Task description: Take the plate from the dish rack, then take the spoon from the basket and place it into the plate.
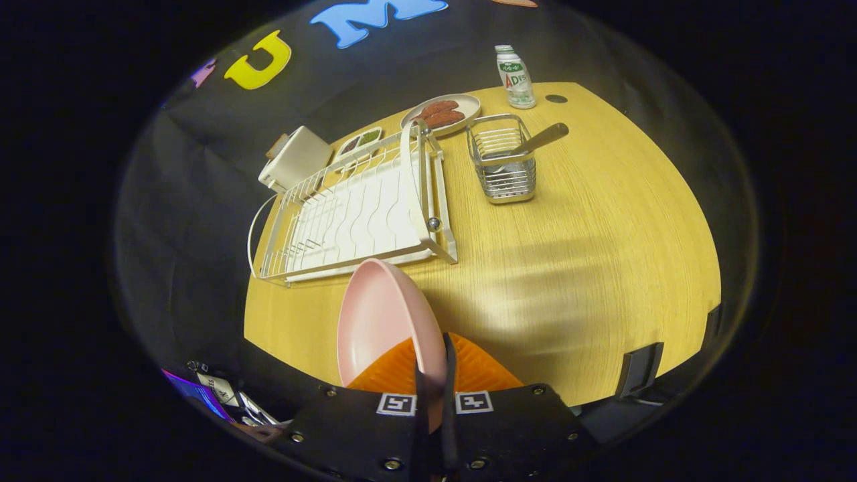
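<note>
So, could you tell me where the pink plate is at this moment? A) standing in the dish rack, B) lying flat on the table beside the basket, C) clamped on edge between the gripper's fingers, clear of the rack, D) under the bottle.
C: the pink plate stands on edge, pinched at its rim by the gripper, on the near side of the dish rack.

A bottle [515, 77] stands at the far end of the counter [602, 234] and bears a green and red label; its print is too small to read. Two square black-and-white coded markers [475, 402] sit on the tool body. No other marking is legible.
</note>
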`<state>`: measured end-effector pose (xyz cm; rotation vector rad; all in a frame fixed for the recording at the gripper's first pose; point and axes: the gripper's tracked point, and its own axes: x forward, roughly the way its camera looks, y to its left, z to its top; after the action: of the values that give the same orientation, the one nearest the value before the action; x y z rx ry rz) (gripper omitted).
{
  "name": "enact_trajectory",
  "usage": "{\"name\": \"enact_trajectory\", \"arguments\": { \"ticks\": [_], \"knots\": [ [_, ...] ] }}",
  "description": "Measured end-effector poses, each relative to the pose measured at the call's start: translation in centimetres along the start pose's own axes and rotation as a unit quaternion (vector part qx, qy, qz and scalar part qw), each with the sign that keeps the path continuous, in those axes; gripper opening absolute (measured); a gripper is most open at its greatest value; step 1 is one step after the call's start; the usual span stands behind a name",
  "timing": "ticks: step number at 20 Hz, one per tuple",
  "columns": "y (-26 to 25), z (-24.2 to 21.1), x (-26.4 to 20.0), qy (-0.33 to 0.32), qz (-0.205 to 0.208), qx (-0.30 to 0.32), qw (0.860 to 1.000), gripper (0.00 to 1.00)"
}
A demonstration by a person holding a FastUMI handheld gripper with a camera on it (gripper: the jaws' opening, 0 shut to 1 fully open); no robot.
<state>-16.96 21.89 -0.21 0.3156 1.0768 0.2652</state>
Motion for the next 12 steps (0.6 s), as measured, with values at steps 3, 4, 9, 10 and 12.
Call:
{"name": "enact_trajectory", "arguments": {
  "ticks": [3,4,9,10,12],
  "knots": [
    [-0.3,-0.6,1.7,0.007,0.021,0.002,1.000,0.07],
    [-0.4,-0.8,2.2,0.009,0.025,0.000,1.000,0.07],
    [-0.7,-1.6,4.2,0.019,0.053,-0.002,0.998,0.07],
    [-0.9,-1.7,4.5,0.020,0.057,-0.005,0.998,0.07],
    [-1.1,-1.9,4.9,0.024,0.067,-0.002,0.997,0.07]
  ]
}}
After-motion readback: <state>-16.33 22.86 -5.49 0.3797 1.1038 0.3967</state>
